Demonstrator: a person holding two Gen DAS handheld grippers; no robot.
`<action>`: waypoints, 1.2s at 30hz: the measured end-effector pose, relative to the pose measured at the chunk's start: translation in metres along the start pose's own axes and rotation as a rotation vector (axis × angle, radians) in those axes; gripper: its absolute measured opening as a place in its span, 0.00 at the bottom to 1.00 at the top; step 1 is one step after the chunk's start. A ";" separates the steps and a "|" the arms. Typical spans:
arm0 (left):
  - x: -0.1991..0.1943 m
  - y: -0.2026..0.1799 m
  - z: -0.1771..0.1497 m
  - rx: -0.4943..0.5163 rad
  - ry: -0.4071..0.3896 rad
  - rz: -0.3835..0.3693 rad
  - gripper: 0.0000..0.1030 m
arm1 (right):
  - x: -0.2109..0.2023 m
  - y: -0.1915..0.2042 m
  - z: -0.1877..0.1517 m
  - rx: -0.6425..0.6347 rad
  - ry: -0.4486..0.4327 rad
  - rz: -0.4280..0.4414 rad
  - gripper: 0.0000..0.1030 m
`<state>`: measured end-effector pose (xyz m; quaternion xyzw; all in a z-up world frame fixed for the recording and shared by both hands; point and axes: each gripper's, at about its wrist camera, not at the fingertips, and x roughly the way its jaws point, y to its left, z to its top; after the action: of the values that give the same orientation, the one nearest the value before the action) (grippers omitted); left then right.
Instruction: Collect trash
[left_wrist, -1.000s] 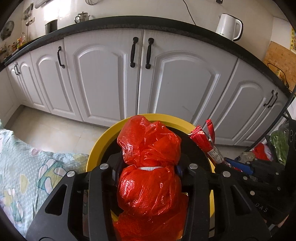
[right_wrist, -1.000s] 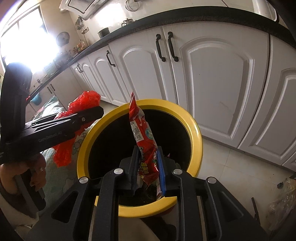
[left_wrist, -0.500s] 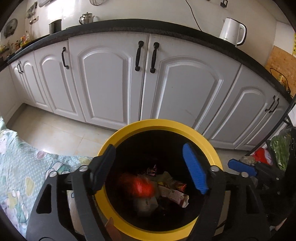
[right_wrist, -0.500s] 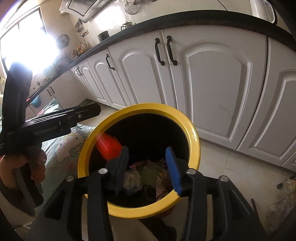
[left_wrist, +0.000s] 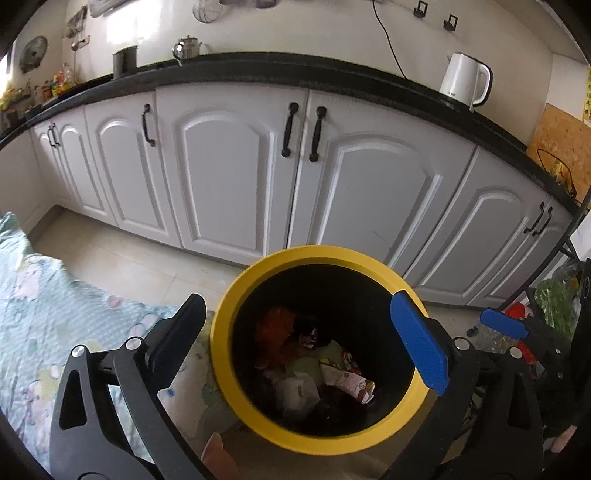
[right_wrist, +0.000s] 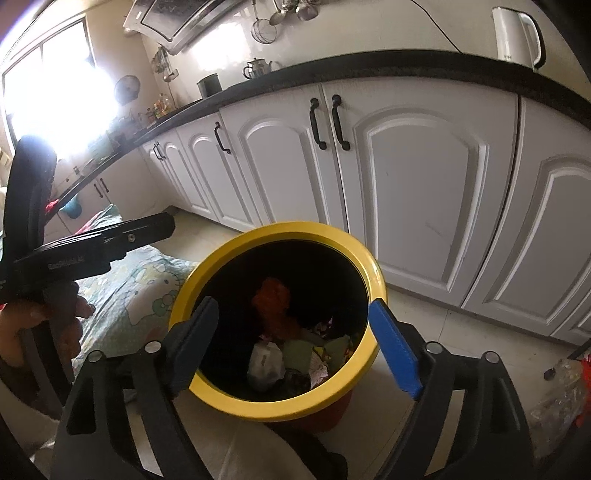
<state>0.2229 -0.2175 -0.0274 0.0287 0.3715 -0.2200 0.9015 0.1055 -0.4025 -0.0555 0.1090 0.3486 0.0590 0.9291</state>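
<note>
trash (left_wrist: 314, 365) is lying at the bottom of the bin (left_wrist: 221, 354), which is standing on the floor (left_wrist: 140, 258) in front of the cabinets (left_wrist: 221, 166). an orange-red bag (left_wrist: 275, 328) is sitting on the left of the pile, with pale wrappers (left_wrist: 347, 380) and a white scrap (left_wrist: 295, 391) beside it.

left gripper (left_wrist: 303, 343) is hovering above the bin's mouth, pointing down into it. its jaws are opening and standing wide apart, with nothing pinched between them; the black finger is hanging left of the yellow rim and the blue pad (left_wrist: 419, 343) is crossing the rim on the right.

right gripper (right_wrist: 291, 343) is hovering over the same bin (right_wrist: 280, 402) from the other side, its jaws also opening, spread wide and holding nothing. through the gap between its fingers the bag (right_wrist: 273, 310) and the other trash (right_wrist: 288, 358) are showing inside the dark bin. in this view the left gripper (right_wrist: 110, 243) is reaching in from the left edge, with the person's hand (right_wrist: 40, 325) gripping its handle.

patterned cloth (left_wrist: 48, 314) is lying to the left of the bin. on the worktop (left_wrist: 258, 70) a white kettle (left_wrist: 465, 79) is standing at the right and a metal teapot (left_wrist: 186, 48) farther left.
</note>
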 end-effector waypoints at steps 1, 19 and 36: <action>-0.007 0.003 -0.001 -0.003 -0.009 0.004 0.89 | -0.003 0.003 0.000 -0.009 -0.003 -0.002 0.84; -0.102 0.026 -0.027 -0.028 -0.136 0.075 0.89 | -0.051 0.081 -0.008 -0.148 -0.125 -0.001 0.94; -0.156 0.033 -0.089 -0.017 -0.222 0.182 0.89 | -0.071 0.120 -0.048 -0.213 -0.200 0.023 0.94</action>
<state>0.0805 -0.1096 0.0106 0.0301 0.2672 -0.1362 0.9535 0.0163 -0.2915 -0.0163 0.0191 0.2446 0.0952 0.9647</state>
